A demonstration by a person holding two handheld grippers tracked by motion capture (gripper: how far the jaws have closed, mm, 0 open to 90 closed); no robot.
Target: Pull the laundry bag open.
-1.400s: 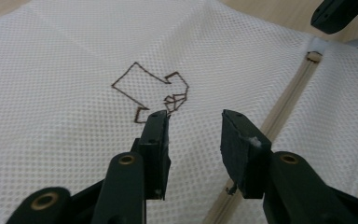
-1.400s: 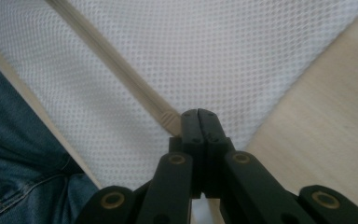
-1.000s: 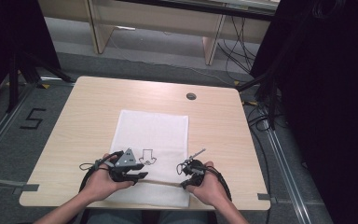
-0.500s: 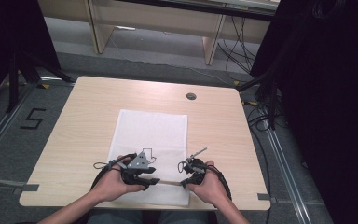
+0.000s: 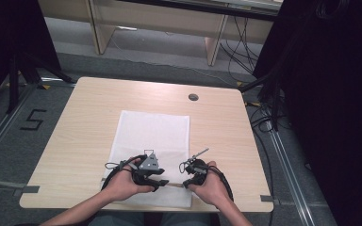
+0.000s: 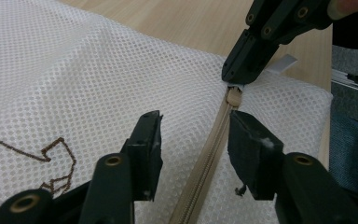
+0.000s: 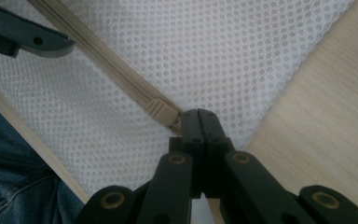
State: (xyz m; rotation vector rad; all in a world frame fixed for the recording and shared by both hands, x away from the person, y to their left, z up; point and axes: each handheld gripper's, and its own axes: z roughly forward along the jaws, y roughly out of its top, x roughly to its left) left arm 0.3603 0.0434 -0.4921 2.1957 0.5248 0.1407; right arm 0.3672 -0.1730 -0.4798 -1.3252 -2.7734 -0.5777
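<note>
Both forearms enter from the near edge of the table [image 5: 75,122], the hands set close together over the near end of a white mesh bag [image 5: 153,134]. The left hand [image 5: 122,181] lies palm-down on its gripper, whose body points across the table toward the other hand. The right hand [image 5: 212,183] wraps its gripper from the outer side, that gripper angled inward toward the left one.

Left gripper [image 6: 193,144]: jaws apart and just now narrowing a little, one on either side of the zipper [image 6: 209,154] without pressing it; the pads rest on or just above the mesh. Right gripper [image 7: 199,122]: jaws shut tight, their tips at the pull end of the beige zipper slider [image 7: 161,109]; whether the pull tab itself is pinched between them is hidden by the jaws.

The bag lies flat, its long axis running away from the person, its near end at the table's near edge. The zipper runs along that near end, crosswise to the bag's length. The fabric is fine white netting with small round holes; a brown outline drawing [image 6: 42,154] marks it near the left gripper. The zipper tape is beige.
</note>
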